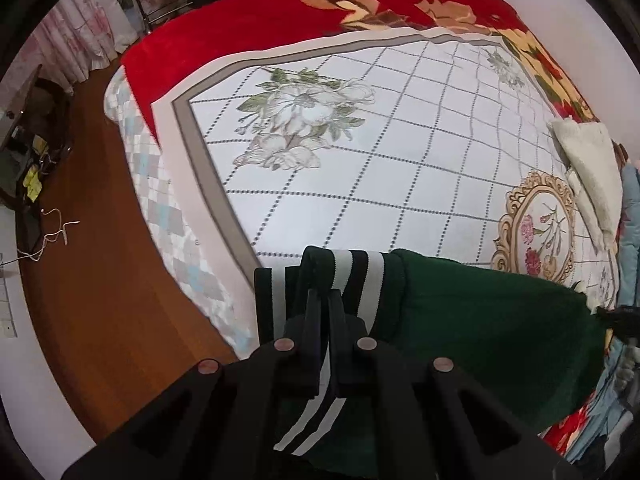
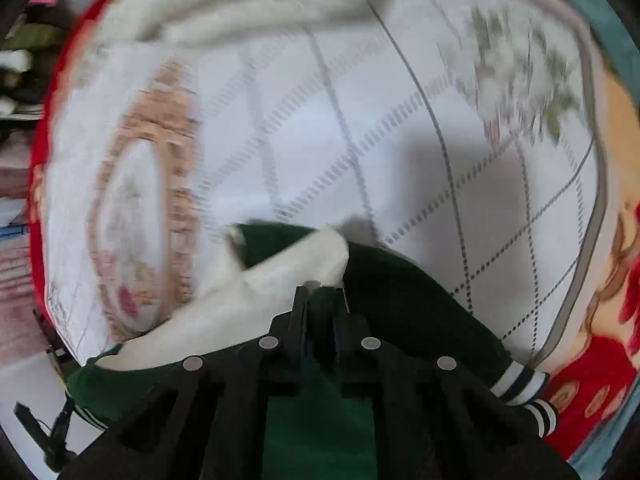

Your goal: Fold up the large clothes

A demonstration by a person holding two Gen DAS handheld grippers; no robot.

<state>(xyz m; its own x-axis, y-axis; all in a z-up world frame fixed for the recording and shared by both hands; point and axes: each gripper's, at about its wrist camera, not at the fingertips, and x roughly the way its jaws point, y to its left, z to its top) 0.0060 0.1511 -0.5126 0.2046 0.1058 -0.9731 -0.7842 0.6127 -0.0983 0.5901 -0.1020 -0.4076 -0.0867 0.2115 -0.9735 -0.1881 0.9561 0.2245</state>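
Green varsity-style jacket (image 1: 480, 320) hangs between two grips over the bed, and both ends are pinched. Left gripper (image 1: 324, 300) has its jaws clamped tight on the striped ribbed hem (image 1: 352, 272), dark and white bands bunched right at the tips. Right gripper (image 2: 320, 292) has its jaws drawn in narrow on green cloth, with the cream sleeve (image 2: 288, 276) lying just to the left of the tips; that view is smeared with blur, so how deep the bite goes I cannot tell.

Risks now. That right-hand pinch looks thin, and a heavy garment could slide out of it if pulled hard, dropping one side in a heap. The sleeve dangles loose beside the right jaws and could fold under the body, spoiling a flat lay. The striped cuffs (image 2: 524, 388) trail low to the right of the right jaws and may drag.

Around them: the quilted floral bedspread (image 1: 400, 152) stretches well ahead of the left jaws, with plenty of room. A fluffy white blanket (image 1: 588, 168) sits far right of the left jaws, near the landing zone. The red blanket (image 1: 240, 28) lies beyond, the wooden floor (image 1: 100, 280) to the left, a loose cord (image 1: 52, 236) on it.
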